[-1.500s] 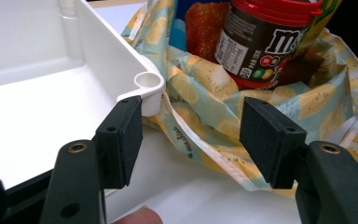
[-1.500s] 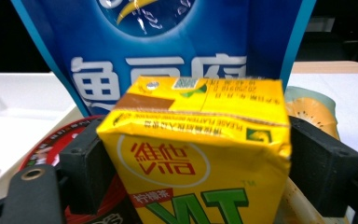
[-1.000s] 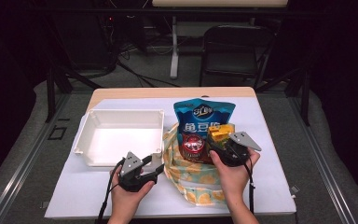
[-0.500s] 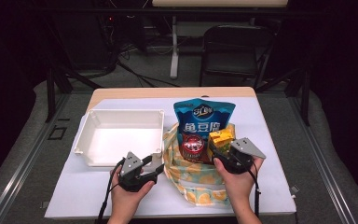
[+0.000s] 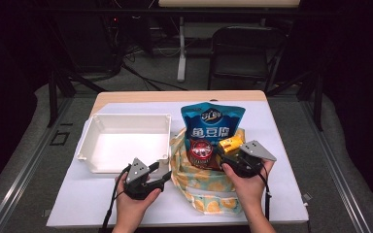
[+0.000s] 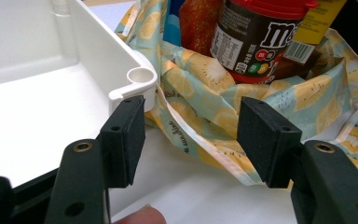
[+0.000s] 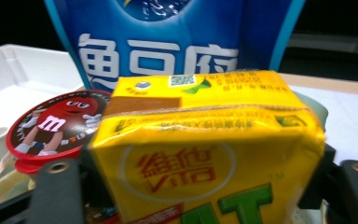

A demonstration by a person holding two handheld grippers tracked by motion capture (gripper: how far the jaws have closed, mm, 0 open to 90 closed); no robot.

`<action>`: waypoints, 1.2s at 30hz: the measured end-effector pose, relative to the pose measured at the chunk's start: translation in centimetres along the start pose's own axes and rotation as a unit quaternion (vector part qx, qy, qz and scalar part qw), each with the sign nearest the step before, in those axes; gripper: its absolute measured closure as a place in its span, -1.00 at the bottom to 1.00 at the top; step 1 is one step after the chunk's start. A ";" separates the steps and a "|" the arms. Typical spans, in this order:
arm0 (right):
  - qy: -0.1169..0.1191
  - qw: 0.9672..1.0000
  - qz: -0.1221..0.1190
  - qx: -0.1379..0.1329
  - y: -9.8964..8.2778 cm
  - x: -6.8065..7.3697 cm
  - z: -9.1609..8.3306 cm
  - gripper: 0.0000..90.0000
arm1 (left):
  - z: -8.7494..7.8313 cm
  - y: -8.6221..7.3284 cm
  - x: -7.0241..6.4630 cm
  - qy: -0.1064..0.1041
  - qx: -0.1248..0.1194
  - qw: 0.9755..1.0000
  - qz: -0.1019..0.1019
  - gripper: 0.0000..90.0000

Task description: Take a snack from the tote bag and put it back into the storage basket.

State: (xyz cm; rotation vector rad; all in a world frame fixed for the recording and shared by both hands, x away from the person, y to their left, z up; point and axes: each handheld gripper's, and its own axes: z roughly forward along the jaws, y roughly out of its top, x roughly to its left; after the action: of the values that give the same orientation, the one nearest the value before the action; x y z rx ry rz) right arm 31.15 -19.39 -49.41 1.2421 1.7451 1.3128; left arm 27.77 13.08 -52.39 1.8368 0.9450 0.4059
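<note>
Right claw (image 5: 233,154) is seen pinching a yellow drink carton (image 7: 205,154), which is clamped across its width between the two jaws. Compared with a second ago, this claw and the carton have been drawn a little toward the person and the right edge of the bench (image 5: 286,194). The carton is therefore judged to be on its way out of the cloth bag (image 5: 209,189), though it is not yet clear of the bag's mouth. It is held just in front of the blue pouch (image 5: 213,121) and beside the red-lidded jar (image 6: 256,42), both of which are left standing in the bag.

Left claw (image 6: 191,140) is kept where it was, with its jaws spread. The bag's hem lies between them, unpinched, just beside the corner of the white tray (image 5: 121,119).
</note>
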 end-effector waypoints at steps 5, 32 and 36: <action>0.006 1.000 -0.005 0.008 0.4 0.0 -0.6 -0.36 | -0.1 0.1 -0.1 -0.005 -0.009 1.000 0.001 -0.07; 0.090 0.996 -0.009 -0.001 3.4 5.8 -5.3 -0.35 | 0.1 0.9 -5.0 -0.081 -0.067 0.992 0.068 -0.44; 0.109 0.994 -0.011 -0.001 3.5 7.2 -5.5 -0.35 | 0.3 0.9 -5.8 -0.086 -0.069 0.991 0.078 -0.44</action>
State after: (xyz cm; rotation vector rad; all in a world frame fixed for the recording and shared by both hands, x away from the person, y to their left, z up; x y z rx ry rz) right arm 24.82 -14.45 -43.94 1.1099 1.8999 1.4835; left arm 24.60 8.35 -50.96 1.7936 0.6433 0.3914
